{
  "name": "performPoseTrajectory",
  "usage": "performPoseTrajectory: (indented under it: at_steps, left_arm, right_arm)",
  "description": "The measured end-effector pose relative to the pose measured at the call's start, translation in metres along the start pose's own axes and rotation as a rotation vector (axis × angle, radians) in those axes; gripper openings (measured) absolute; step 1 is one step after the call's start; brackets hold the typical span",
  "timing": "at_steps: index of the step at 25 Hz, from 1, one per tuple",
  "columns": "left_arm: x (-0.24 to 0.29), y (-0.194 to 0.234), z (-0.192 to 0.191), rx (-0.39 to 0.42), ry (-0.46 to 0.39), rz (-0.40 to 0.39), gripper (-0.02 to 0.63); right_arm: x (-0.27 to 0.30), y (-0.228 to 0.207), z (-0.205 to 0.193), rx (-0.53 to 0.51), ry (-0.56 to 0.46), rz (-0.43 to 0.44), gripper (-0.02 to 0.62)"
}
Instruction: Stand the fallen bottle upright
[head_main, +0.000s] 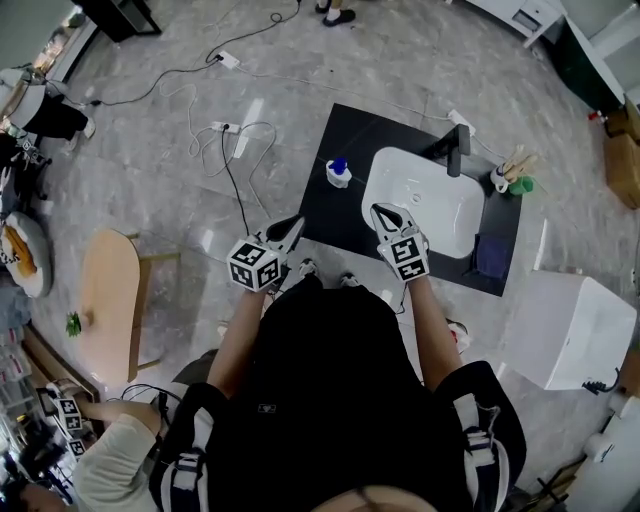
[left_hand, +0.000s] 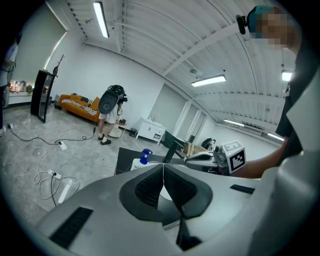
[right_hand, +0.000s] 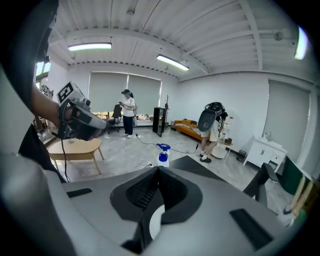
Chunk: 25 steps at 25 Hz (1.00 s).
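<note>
Closest in, left gripper (head_main: 291, 226) has its 2 jaws pressed together on nothing, the blue-capped bottle (head_main: 339, 174) stands upright on the black counter (head_main: 335, 225) beside the white sink (head_main: 440, 215), and right gripper (head_main: 384, 211) is likewise closed, empty.

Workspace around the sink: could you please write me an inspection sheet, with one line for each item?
Surface: black counter holding a white sink and faucet.
Job's things: bottle with blue pump stands upright at the counter's left edge, held by nothing.
Clutter: cup of brushes beside the faucet; dark cloth right of the sink.
Grippers: left claw shut, empty; right claw shut, empty, above the sink.
Cables: loose cables and a power strip on the floor, left of the counter.
Surroundings: wooden table at left, white cabinet at right, a person across the room.
</note>
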<state>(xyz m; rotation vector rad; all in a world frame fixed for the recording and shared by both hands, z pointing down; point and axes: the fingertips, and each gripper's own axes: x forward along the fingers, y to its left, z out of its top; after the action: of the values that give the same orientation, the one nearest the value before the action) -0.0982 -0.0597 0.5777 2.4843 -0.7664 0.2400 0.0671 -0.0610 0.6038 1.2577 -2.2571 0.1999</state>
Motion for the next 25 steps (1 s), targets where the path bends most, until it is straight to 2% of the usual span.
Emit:
performPoseTrajectory:
  at_steps: [9,25]
  left_arm:
    - [0.000,-0.024,-0.017,-0.014,-0.010,0.059,0.015]
    - [-0.006,-0.048,-0.030,-0.025,-0.037,0.120,0.015]
  right_arm:
    - [-0.020,0.006,-0.026,0.009,-0.005,0.037,0.060]
    - [-0.039,0.005,-0.038,-0.002,-0.020,0.085,0.060]
